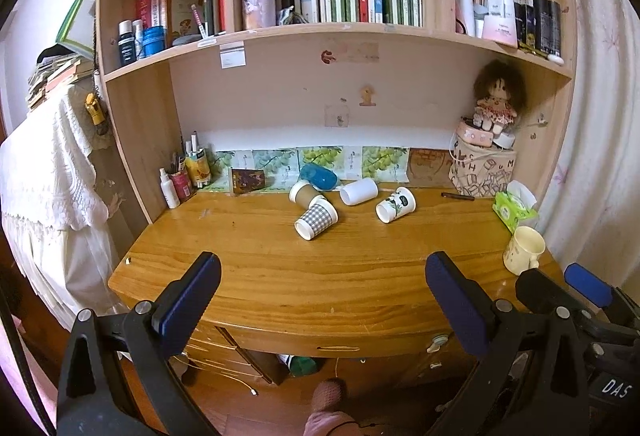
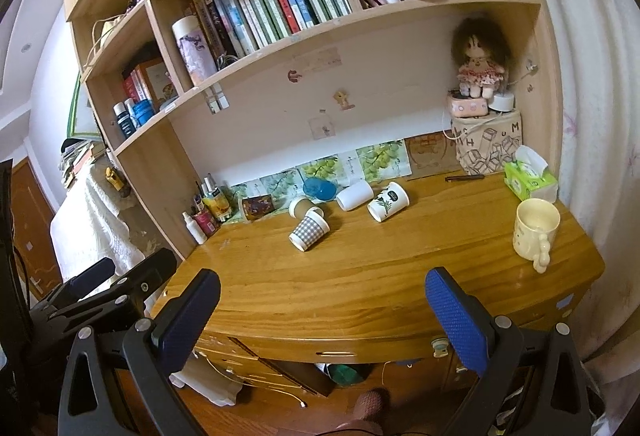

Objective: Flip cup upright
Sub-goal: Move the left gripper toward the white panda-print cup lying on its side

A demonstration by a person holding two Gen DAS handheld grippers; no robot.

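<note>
Several cups lie on their sides at the back of the wooden desk (image 1: pixel 280 272): a grey checked paper cup (image 1: pixel 316 222) (image 2: pixel 309 232), a brown paper cup (image 1: pixel 303 193) (image 2: pixel 301 206), a blue cup (image 1: pixel 319 176) (image 2: pixel 319 189), a plain white cup (image 1: pixel 359 191) (image 2: pixel 354 195) and a white cup with a plant print (image 1: pixel 395 204) (image 2: pixel 388 201). A cream mug (image 1: pixel 523 250) (image 2: pixel 535 234) stands upright at the right. My left gripper (image 1: pixel 322 300) and right gripper (image 2: pixel 322 310) are open and empty, held before the desk's front edge, far from the cups.
Bottles and pens (image 1: pixel 184 176) stand at the back left. A tissue pack (image 1: pixel 514 206) (image 2: pixel 530 180), a printed bag with a doll (image 1: pixel 498 102) on top and a pen (image 1: pixel 458 196) sit at the back right. Bookshelves hang above. Drawers are under the desk.
</note>
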